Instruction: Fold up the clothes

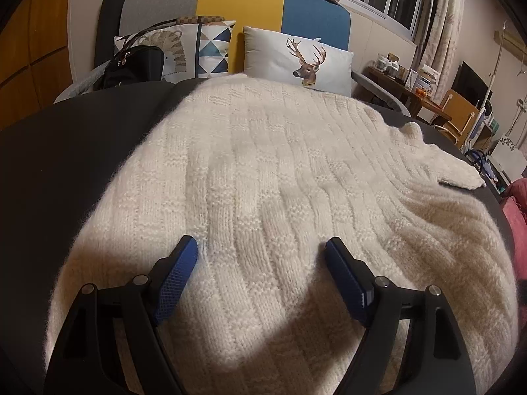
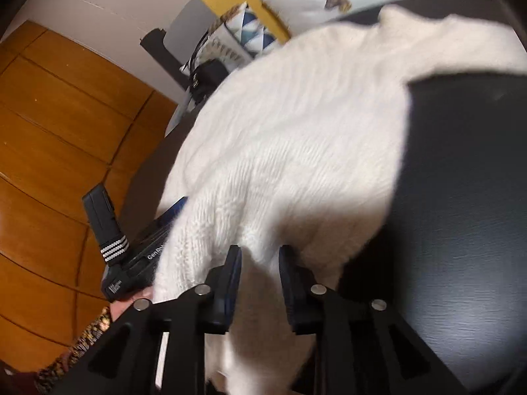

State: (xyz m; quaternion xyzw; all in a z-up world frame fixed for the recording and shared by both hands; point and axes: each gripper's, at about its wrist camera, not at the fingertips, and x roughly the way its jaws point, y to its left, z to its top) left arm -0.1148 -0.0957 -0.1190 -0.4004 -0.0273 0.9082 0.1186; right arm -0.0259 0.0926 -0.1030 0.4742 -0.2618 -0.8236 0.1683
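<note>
The dark table [image 1: 66, 171] carries the cream knit sweater [image 1: 280, 181], which lies spread flat over most of the surface, one sleeve reaching toward the table's far right edge. Behind the table stands a sofa [image 1: 240, 3] with a deer cushion [image 1: 296, 59] and a black handbag [image 1: 131, 62].

The left gripper [image 1: 262, 253] rests over the near hem with its jaws wide apart; nothing is clamped between them. The right gripper [image 2: 260, 260] has its jaws set narrow with sweater fabric between them. Motion blur prevents confirming whether the pads press on the knit.

Hazards:
- Loose knit may slip from a partial grip, causing the fold to collapse.
- In the right wrist view, fabric drapes over the left gripper's body [image 2: 145, 250]. Lifting the edge may snag there and drag the garment.
- The thick, stretchy weave may bunch rather than crease cleanly.

Obstructions: the sleeve near the table edge may slide off. The sofa items lie well apart from the working area.
</note>
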